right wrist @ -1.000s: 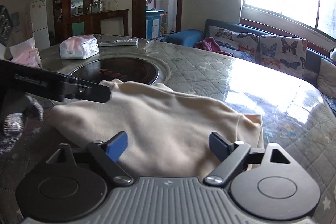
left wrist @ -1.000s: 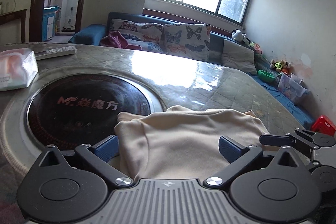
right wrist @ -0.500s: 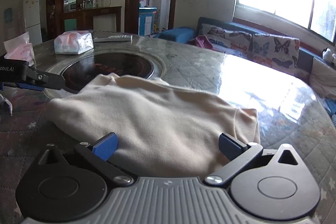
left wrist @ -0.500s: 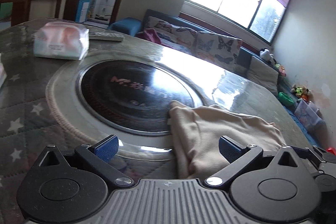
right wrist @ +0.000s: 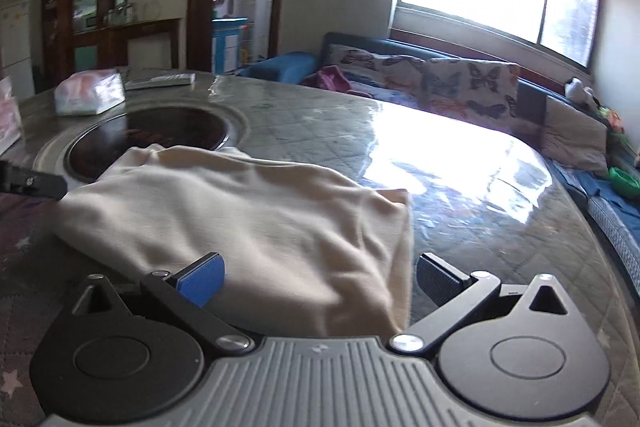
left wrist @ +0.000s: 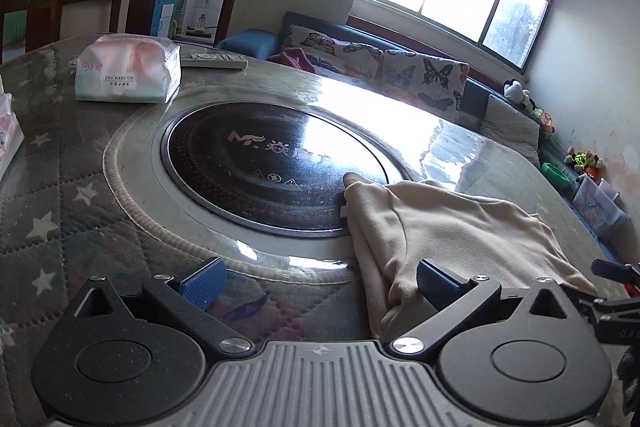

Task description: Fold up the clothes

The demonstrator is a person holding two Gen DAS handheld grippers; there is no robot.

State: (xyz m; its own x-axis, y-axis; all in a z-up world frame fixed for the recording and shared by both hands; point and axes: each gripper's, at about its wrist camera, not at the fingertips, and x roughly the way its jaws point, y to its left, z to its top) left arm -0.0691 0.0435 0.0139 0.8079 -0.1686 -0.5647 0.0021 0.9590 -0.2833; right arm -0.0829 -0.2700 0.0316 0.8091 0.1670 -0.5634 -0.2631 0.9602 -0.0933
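A cream garment point(right wrist: 248, 223) lies folded in a thick pile on the round table, its far edge over the rim of the black glass hob point(left wrist: 264, 163). My right gripper point(right wrist: 318, 281) stands wide open, the pile's near right corner lying between its blue pads without touching them. In the left wrist view the same garment point(left wrist: 452, 231) sits to the right. My left gripper point(left wrist: 318, 283) is open at the pile's left edge, with its right pad point(left wrist: 434, 283) against the cloth and the left pad over bare table. The left gripper's tip point(right wrist: 36, 183) shows at the right wrist view's left edge.
A tissue pack point(left wrist: 128, 73) and a remote control point(left wrist: 214, 60) lie beyond the hob. Another tissue pack point(left wrist: 8, 139) is at the far left. The glass-topped table point(right wrist: 460, 163) stretches right toward a butterfly-cushioned sofa point(right wrist: 440, 87) under the window.
My left gripper has slid left off the garment to its left edge. My right gripper has shifted right to the pile's right corner, and its jaws have spread a little wider.
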